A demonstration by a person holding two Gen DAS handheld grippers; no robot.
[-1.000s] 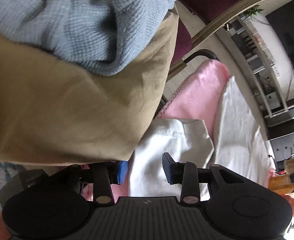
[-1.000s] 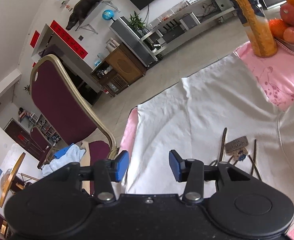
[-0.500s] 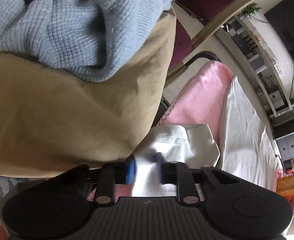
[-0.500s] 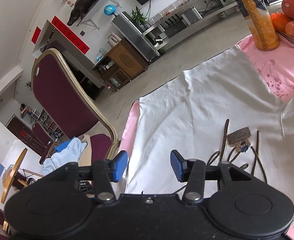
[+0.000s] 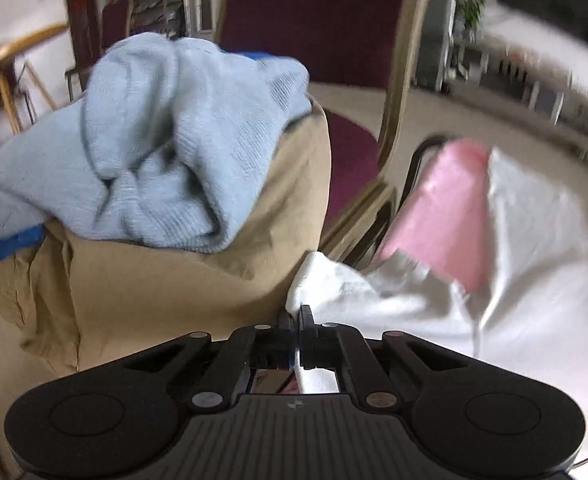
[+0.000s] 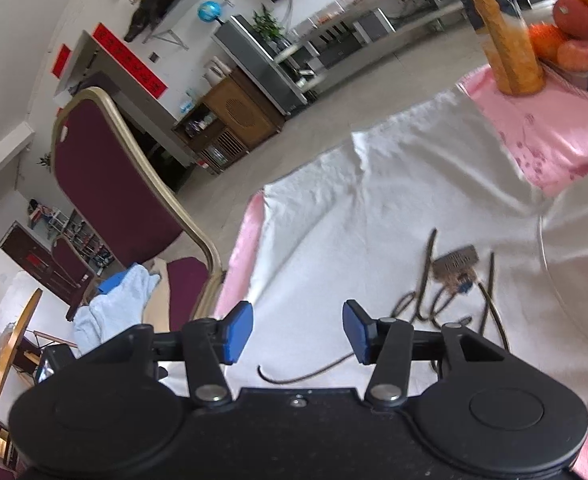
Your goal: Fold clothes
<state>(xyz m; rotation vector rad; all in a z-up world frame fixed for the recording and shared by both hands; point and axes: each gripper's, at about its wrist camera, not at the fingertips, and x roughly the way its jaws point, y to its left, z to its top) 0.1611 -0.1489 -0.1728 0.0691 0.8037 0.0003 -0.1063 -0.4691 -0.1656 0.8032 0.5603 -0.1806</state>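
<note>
A white garment lies spread over the pink-covered table. My left gripper is shut on a corner of that white garment, lifted off the table edge; the cloth shows pinched between the fingers. In the right wrist view the same white garment lies flat, with brown drawstrings and a tag on it. My right gripper hovers open above the garment's near part, nothing between its fingers.
A maroon chair beside the table holds a tan garment with a light blue knit on top. On the table's far side stand an orange bottle and fruit. A glass plate rim is at right.
The left gripper closed on the white garment's corner and lifted it, its view swinging up toward the chair. The right gripper stayed open and drifted slightly.
</note>
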